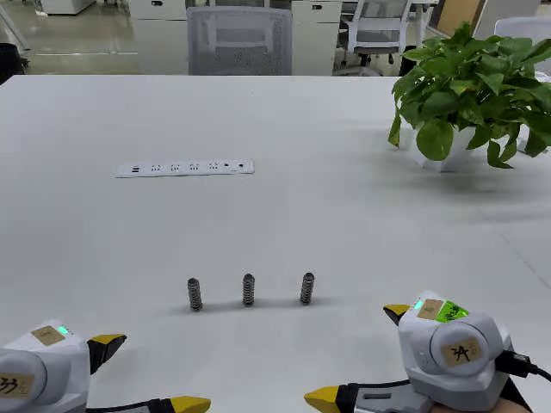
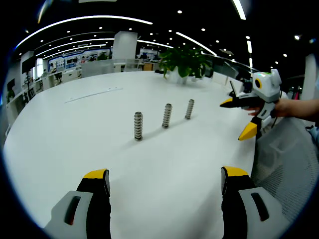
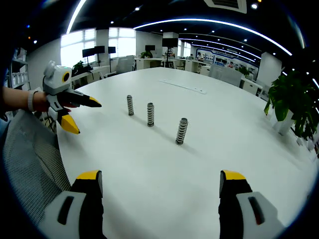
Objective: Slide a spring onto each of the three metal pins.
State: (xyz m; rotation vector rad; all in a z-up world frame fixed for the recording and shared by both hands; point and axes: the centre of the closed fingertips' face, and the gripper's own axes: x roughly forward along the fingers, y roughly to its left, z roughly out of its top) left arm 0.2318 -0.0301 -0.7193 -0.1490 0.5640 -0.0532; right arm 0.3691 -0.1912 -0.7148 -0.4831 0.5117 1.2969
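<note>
Spanning frame: white table point(image 1: 344, 232); three springs point(image 1: 248, 290), lower centre; power strip point(image 1: 185, 168), upper left; potted plant point(image 1: 469, 86), upper right; office chair point(image 1: 239, 39), top; left gripper point(image 1: 148, 372), right gripper point(image 1: 360, 354), fingers apart.

Large white table point(image 1: 344, 215). Near its front middle, three steel coil springs stand upright in a row, apart from one another: left spring point(image 1: 195, 294), middle spring point(image 1: 248, 290), right spring point(image 1: 307, 288). Behind them and leftward, well apart, a flat white power strip point(image 1: 185, 168) lies on the table. Far right, on the table: leafy green potted plant point(image 1: 469, 82). Beyond the far edge: grey mesh office chair point(image 1: 239, 39). White-and-yellow left gripper point(image 1: 148, 372) at near left, right gripper point(image 1: 360, 354) at near right, with the springs ahead between them.
</note>
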